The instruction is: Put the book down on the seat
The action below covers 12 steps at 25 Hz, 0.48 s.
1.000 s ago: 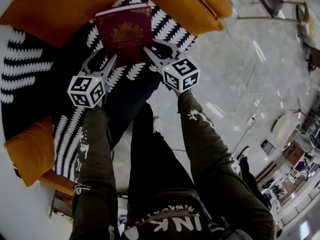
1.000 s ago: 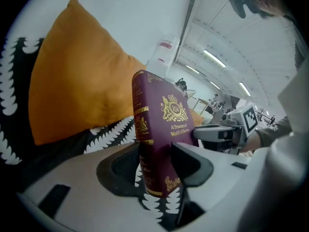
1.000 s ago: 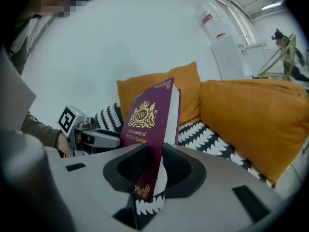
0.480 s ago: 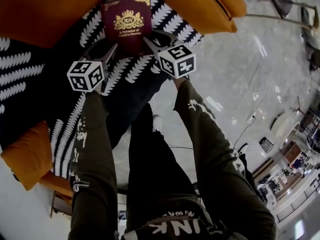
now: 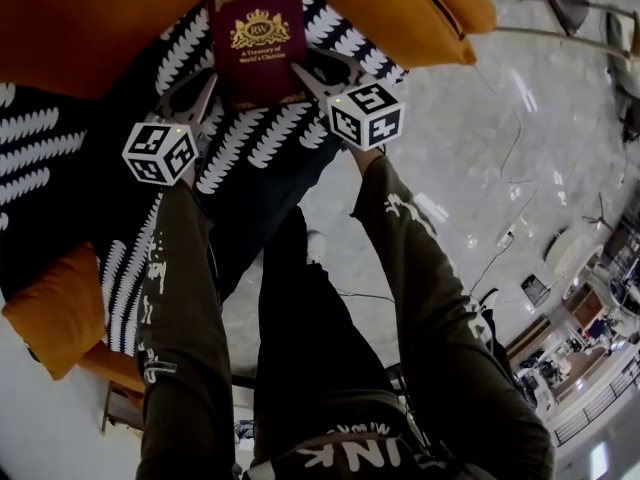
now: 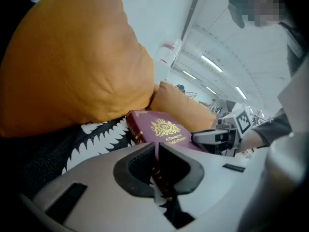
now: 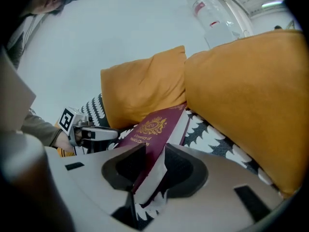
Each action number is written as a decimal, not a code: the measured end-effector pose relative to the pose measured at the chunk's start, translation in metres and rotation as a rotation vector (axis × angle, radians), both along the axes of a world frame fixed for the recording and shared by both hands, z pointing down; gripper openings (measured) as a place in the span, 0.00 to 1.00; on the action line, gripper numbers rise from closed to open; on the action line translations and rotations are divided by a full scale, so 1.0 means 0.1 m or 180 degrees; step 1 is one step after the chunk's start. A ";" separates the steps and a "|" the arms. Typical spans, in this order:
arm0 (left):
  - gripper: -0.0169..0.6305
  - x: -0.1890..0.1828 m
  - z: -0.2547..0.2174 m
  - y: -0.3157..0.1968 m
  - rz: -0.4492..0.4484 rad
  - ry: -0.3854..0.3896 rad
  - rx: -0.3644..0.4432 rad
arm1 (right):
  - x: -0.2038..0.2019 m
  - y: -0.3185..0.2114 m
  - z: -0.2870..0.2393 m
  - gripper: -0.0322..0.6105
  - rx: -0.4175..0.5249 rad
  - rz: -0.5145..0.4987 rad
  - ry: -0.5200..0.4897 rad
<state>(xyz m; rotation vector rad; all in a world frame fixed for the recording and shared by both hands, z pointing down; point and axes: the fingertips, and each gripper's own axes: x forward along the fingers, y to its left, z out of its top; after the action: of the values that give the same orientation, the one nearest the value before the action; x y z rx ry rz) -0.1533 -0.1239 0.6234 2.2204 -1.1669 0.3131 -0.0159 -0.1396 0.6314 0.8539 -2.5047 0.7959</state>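
A dark red book point(image 5: 258, 43) with a gold crest lies cover up on the black-and-white leaf-patterned seat point(image 5: 250, 138), against the orange cushions. My left gripper point(image 5: 197, 88) is at its near left corner. Its jaws have just been closing and stand almost together point(image 6: 158, 146); a sliver of the spine shows in the slit, and I cannot tell whether it is pinched. My right gripper point(image 5: 318, 68) is at the near right corner. Its jaws have just been opening and stand wide point(image 7: 155, 151), with the book's point(image 7: 154, 127) corner loose between them.
A large orange cushion point(image 5: 90, 18) lies behind the book on the left, another point(image 5: 400, 8) on the right, and a smaller one point(image 5: 55, 308) at the near left. The person's legs stand below the seat's edge. Cables run over the pale marble floor point(image 5: 500, 148) at the right.
The book has come down from the air and now lies flat on the seat. Both grippers sank with it. The left gripper has shifted slightly left and the right slightly right.
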 end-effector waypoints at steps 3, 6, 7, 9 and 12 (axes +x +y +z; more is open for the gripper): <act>0.04 0.05 -0.16 -0.04 0.0054 0.0020 0.0129 | 0.09 -0.05 -0.12 0.25 0.0153 0.0097 -0.0042; 0.03 0.07 -0.43 -0.07 0.0057 0.0013 0.0223 | 0.20 -0.13 -0.28 0.10 0.0150 0.0374 -0.0187; 0.03 0.08 -0.52 -0.07 0.0060 0.0004 0.0250 | 0.26 -0.14 -0.31 0.06 0.0179 0.0425 -0.0124; 0.03 0.14 -0.68 -0.06 0.0075 -0.0033 0.0321 | 0.34 -0.11 -0.38 0.06 0.0308 0.0339 0.0086; 0.03 0.24 -0.94 0.00 0.0102 -0.0134 0.0499 | 0.36 0.00 -0.63 0.06 0.0588 0.0122 0.0202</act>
<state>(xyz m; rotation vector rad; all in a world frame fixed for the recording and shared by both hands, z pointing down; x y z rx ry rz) -0.1290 -0.1242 0.5295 2.3806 -1.2161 0.2917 0.0200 -0.1392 0.5684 0.9747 -2.5411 0.5461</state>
